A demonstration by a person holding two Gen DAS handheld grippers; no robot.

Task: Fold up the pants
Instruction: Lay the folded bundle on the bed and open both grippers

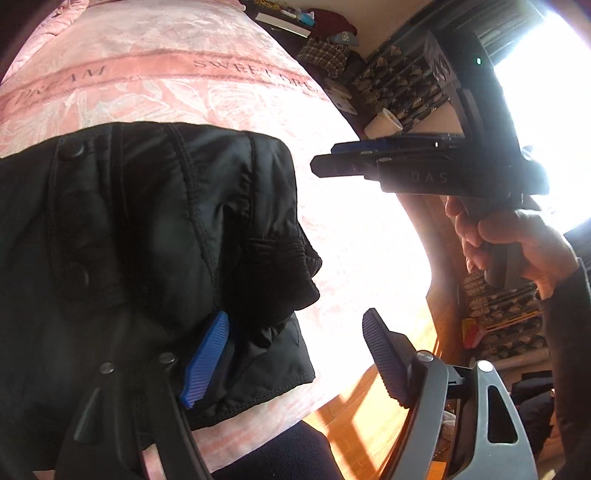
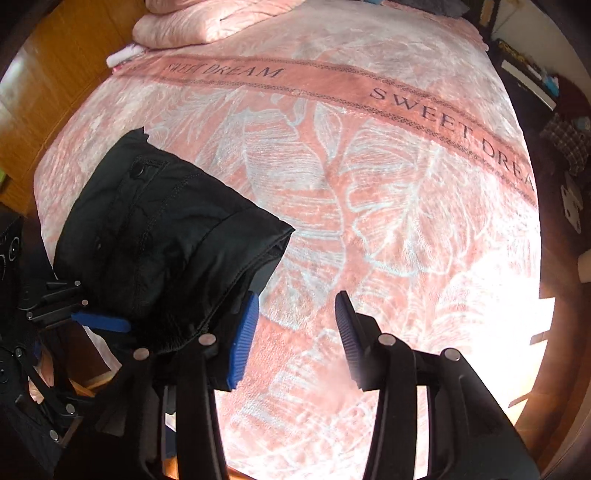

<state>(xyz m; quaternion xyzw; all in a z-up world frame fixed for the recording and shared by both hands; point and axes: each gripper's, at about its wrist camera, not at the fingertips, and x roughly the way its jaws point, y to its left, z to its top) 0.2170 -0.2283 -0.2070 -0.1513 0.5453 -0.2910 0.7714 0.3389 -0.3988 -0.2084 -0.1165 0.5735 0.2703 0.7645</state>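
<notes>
Black pants (image 1: pixel 147 240) lie folded in a thick bundle on a pink bedspread (image 1: pixel 207 92). My left gripper (image 1: pixel 295 358) is open at the bundle's near right corner. Its blue pad (image 1: pixel 205 360) rests against the fabric, while its dark pad (image 1: pixel 384 358) hangs over the bedspread. A flap of the corner lies between them unpressed. In the right wrist view the pants (image 2: pixel 159 229) sit at the left. My right gripper (image 2: pixel 295 339) stands open just right of them, holding nothing. A hand (image 1: pixel 517 243) holds the right gripper (image 1: pixel 324 157) beyond the pants' right edge.
The pink bedspread (image 2: pixel 369 184), printed with leaves and lettering, stretches far beyond the pants, and a folded pink quilt (image 2: pixel 192 22) lies at its head. Wooden floor (image 1: pixel 354 421) shows past the bed's near edge. Cluttered shelves and a white cup (image 1: pixel 382 123) stand on the right.
</notes>
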